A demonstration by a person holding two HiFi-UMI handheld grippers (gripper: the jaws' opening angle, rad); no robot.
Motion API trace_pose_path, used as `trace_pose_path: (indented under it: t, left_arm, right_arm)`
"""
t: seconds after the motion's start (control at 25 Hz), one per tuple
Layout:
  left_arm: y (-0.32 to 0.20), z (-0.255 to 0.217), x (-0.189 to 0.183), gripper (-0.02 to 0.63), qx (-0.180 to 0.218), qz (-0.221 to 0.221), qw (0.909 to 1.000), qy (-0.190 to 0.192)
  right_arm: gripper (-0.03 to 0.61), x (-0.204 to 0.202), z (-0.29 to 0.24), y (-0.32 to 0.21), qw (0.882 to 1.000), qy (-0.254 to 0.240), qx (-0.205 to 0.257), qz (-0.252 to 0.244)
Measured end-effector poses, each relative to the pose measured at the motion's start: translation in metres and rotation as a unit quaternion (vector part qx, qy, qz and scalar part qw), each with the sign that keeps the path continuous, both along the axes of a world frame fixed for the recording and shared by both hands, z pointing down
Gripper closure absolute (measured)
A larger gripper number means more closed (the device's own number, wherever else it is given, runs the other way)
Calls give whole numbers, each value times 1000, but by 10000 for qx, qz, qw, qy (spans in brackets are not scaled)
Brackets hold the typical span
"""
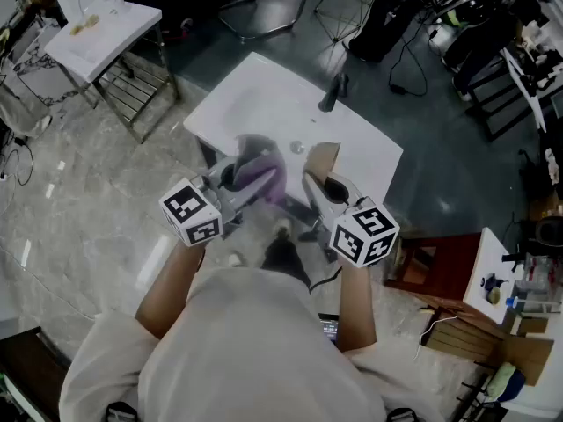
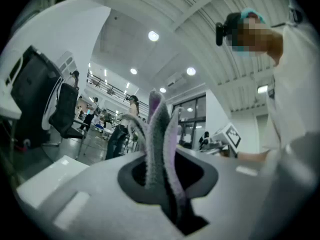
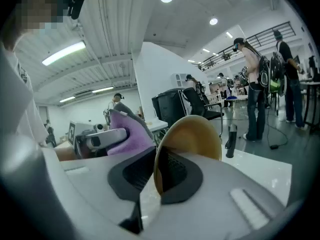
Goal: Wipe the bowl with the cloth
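Head view: both forearms bent up before the chest, elbows out, the two claws angled inward toward each other above the near edge of the white desk [image 1: 264, 95]. Left claw [image 1: 230, 177] is clamped on the purple cloth [image 1: 262, 181], whose folds stand up between its jaws. Right claw [image 1: 318, 183] pinches the rim of the tan bowl [image 1: 322, 155], which is held on edge. Cloth and bowl are close; contact unclear. Both gripper views tip up toward the ceiling. Desk top runs on beyond the claws to a dark upright object [image 1: 330, 93] near the far edge. Grey floor lies to the left.
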State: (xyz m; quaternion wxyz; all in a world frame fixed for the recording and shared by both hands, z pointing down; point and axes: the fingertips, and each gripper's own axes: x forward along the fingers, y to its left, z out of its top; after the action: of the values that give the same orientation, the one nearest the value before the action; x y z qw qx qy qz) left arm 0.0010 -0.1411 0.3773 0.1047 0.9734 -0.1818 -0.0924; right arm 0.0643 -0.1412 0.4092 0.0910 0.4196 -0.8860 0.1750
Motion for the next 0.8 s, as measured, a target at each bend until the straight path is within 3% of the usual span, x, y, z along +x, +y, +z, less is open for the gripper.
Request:
trace_pose_path:
  t: [0.08, 0.28, 0.52, 0.6, 0.8]
  left_arm:
    - [-3, -1, -3, 551, 228, -180, 9987, -430]
    - [-5, -9, -11, 548, 515, -380, 9935, -941]
    - [-15, -10, -23, 548, 1008, -914, 9709, -1970]
    - [-17, -16, -26, 548, 1167, -1036, 9660, -2060]
    - [-7, -33, -14, 548, 1341, -829, 9703, -1833]
  right_arm:
    - [554, 8, -1, 1, 9997, 200, 45, 123]
    - [554, 28, -10, 3, 9977, 513, 201, 391]
    - [554, 48, -22, 5, 9930, 925, 419, 606]
    - [554, 50, -25, 5, 9929, 909, 440, 622]
    - [554, 42, -31, 9, 9959, 651, 446, 437]
